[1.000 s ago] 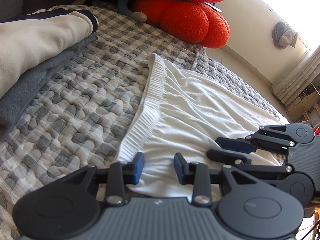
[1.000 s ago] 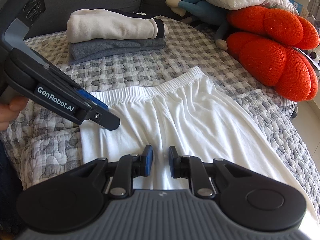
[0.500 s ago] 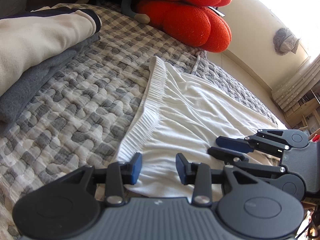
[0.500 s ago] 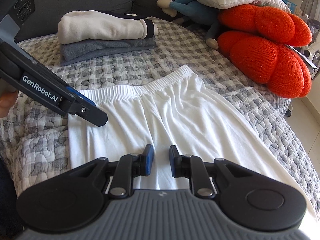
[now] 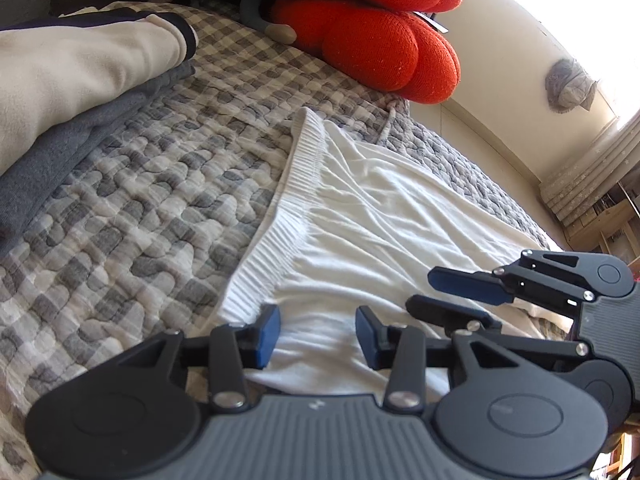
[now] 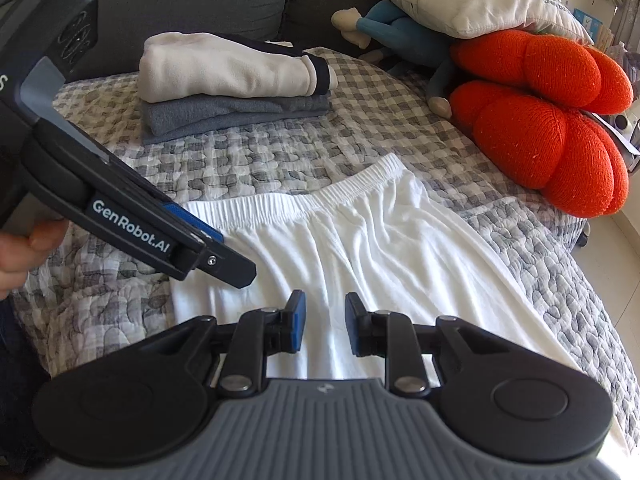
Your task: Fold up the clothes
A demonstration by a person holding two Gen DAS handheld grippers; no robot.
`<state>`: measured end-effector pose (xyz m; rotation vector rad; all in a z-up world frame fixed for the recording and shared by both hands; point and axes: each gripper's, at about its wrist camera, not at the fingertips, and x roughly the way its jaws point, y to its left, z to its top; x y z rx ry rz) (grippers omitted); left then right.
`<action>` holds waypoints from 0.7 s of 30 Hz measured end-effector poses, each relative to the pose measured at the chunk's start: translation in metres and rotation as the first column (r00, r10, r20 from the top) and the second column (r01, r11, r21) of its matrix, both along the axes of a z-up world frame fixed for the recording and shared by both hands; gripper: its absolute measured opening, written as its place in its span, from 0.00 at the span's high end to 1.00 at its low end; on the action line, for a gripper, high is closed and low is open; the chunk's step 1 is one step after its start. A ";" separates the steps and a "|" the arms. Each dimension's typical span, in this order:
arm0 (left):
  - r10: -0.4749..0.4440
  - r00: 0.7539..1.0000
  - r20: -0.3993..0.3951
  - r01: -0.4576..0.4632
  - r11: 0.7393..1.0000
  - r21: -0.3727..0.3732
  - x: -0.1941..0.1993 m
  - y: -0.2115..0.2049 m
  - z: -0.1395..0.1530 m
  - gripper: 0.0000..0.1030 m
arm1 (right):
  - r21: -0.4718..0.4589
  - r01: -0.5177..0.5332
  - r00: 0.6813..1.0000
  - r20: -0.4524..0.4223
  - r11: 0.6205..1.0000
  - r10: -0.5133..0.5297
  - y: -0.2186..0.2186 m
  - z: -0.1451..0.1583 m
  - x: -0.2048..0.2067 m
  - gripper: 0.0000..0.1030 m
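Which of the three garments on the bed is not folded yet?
The white trousers, spread flat under both grippers. The cream garment and the grey garment sit folded in a stack behind them.

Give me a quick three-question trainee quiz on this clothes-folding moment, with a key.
1. True or false: the left gripper has its fingers closed on the white elastic-waist trousers.
2. What lies directly under the folded cream fleece garment? A) orange knitted cushion B) folded grey garment C) white printed pillow
3. Fill in: the trousers lie spread on the grey checked ____.

Key
1. False: both it and the right gripper are open above the fabric.
2. B, the folded grey garment.
3. quilt.
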<state>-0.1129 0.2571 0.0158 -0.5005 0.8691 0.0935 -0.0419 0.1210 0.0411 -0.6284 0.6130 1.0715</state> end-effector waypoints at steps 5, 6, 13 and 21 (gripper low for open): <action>0.005 1.000 0.003 -0.005 1.000 -0.007 -0.002 0.001 0.001 0.58 | -0.017 0.029 1.000 -0.007 0.999 -0.029 -0.001 -0.002 0.005 0.75; 0.007 1.000 0.004 -0.007 1.000 -0.012 -0.002 0.002 0.001 0.58 | -0.039 0.042 0.999 -0.012 0.998 -0.043 0.000 -0.007 0.005 0.75; 0.003 0.993 0.114 0.000 1.000 -0.029 -0.010 -0.002 0.016 0.56 | -0.045 0.067 0.996 -0.062 0.997 -0.070 0.001 -0.017 0.012 0.75; 0.011 1.000 0.002 -0.011 1.000 0.025 0.002 -0.006 0.000 0.58 | -0.056 0.061 0.997 -0.039 0.997 -0.063 0.005 -0.013 0.008 0.74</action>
